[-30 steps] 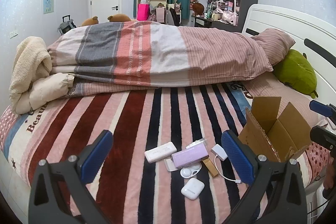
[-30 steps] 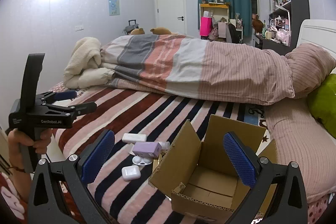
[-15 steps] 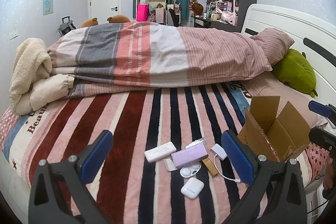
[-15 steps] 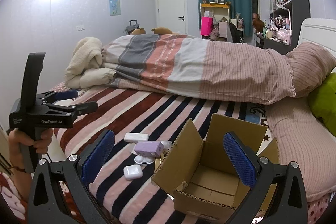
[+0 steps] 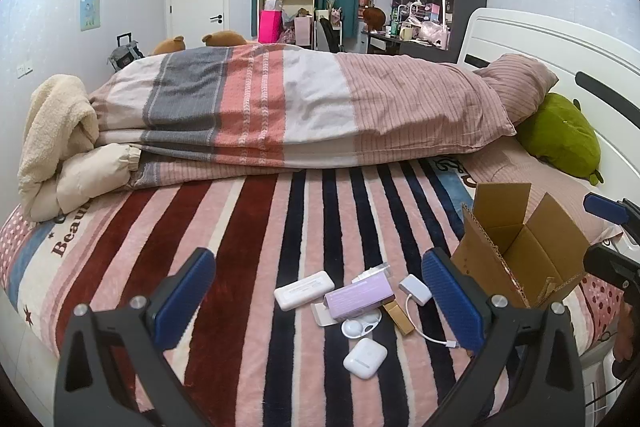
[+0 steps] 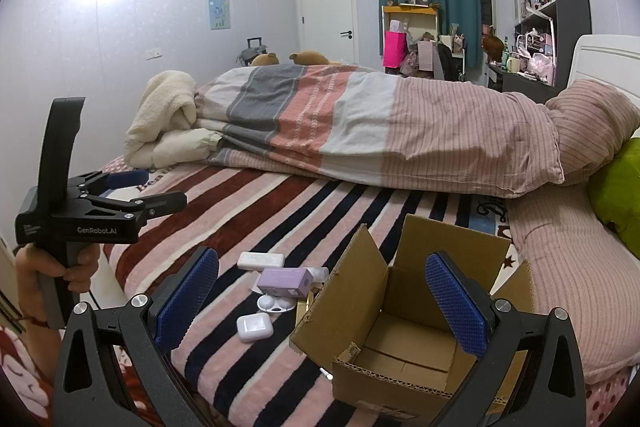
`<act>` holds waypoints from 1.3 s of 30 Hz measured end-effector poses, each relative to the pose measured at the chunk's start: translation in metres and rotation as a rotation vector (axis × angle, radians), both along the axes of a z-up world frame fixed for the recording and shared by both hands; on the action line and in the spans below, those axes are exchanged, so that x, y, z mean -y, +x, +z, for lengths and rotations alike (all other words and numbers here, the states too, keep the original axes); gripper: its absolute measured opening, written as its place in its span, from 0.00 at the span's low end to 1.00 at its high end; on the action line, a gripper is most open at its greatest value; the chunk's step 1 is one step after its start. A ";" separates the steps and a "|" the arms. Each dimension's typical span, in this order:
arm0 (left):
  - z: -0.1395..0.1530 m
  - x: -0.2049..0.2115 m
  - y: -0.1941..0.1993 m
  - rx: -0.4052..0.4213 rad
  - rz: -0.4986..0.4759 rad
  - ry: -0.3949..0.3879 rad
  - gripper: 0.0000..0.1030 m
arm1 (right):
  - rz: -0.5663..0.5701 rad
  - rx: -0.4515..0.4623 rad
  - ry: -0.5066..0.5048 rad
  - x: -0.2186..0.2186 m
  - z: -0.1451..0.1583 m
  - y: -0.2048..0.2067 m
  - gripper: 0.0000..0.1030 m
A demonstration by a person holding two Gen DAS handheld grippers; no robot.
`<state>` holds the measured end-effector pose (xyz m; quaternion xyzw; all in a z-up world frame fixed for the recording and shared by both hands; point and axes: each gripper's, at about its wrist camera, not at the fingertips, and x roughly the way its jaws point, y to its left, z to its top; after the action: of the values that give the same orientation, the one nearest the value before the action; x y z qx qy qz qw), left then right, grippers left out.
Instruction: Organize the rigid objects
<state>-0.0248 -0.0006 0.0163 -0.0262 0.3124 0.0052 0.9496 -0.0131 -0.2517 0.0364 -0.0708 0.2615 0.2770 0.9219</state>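
Note:
Several small items lie on the striped blanket: a white power bank (image 5: 304, 289), a purple box (image 5: 359, 295), a white earbuds case (image 5: 365, 357), a round lens case (image 5: 361, 324), a white charger with cable (image 5: 416, 289) and a gold stick (image 5: 398, 311). An open cardboard box (image 5: 520, 259) stands to their right. My left gripper (image 5: 318, 299) is open, held above and short of the pile. My right gripper (image 6: 320, 303) is open over the box (image 6: 420, 327), nothing between its fingers. In the right wrist view the earbuds case (image 6: 255, 327) and purple box (image 6: 285, 281) lie left of the cardboard.
A folded striped duvet (image 5: 304, 107) and a cream blanket (image 5: 56, 147) fill the far half of the bed. A green plush (image 5: 560, 139) rests by the white headboard (image 5: 560, 43). A hand (image 6: 56, 271) holds the left gripper (image 6: 160, 189) at the bed's near-left edge.
Hardly anything: the right wrist view has drifted very slightly. Both grippers stay open, and the items and the box have not moved.

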 end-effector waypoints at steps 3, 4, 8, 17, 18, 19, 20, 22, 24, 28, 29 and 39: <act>0.000 0.001 0.000 -0.001 -0.002 -0.003 0.99 | 0.010 0.007 -0.002 -0.007 -0.002 -0.007 1.00; 0.000 0.000 -0.001 -0.001 -0.007 -0.012 0.99 | 0.016 0.015 -0.002 -0.011 -0.004 -0.011 1.00; -0.006 -0.013 0.000 0.004 -0.038 -0.057 0.99 | 0.069 0.051 -0.012 -0.034 -0.008 -0.025 0.78; -0.081 -0.064 0.018 -0.044 -0.016 -0.120 0.99 | 0.272 -0.165 -0.023 -0.120 -0.103 -0.025 0.59; -0.090 -0.067 0.020 -0.059 -0.018 -0.113 0.99 | 0.267 -0.202 -0.031 -0.125 -0.119 -0.020 0.59; -0.100 -0.069 0.022 -0.085 -0.021 -0.096 0.99 | 0.249 -0.234 -0.050 -0.129 -0.138 -0.016 0.59; -0.110 -0.072 0.025 -0.112 -0.023 -0.072 0.99 | 0.228 -0.250 -0.072 -0.130 -0.152 -0.011 0.59; -0.126 -0.075 0.027 -0.139 -0.021 -0.032 0.99 | 0.193 -0.270 -0.125 -0.134 -0.181 0.001 0.59; -0.142 -0.079 0.029 -0.188 -0.030 -0.015 0.99 | 0.189 -0.290 -0.170 -0.138 -0.202 0.011 0.60; -0.161 -0.085 0.028 -0.226 -0.108 -0.099 0.99 | 0.196 -0.336 -0.234 -0.141 -0.236 0.031 0.60; -0.163 -0.084 0.028 -0.229 -0.131 -0.113 0.99 | 0.204 -0.328 -0.235 -0.142 -0.239 0.033 0.60; -0.111 -0.034 0.042 -0.233 -0.508 -0.225 0.84 | 0.275 -0.176 -0.158 -0.146 -0.174 0.021 0.48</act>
<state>0.0173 0.0333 -0.0943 -0.0513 0.4144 -0.2639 0.8695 0.0080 -0.1058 -0.1380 -0.1535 0.3502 0.3841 0.8404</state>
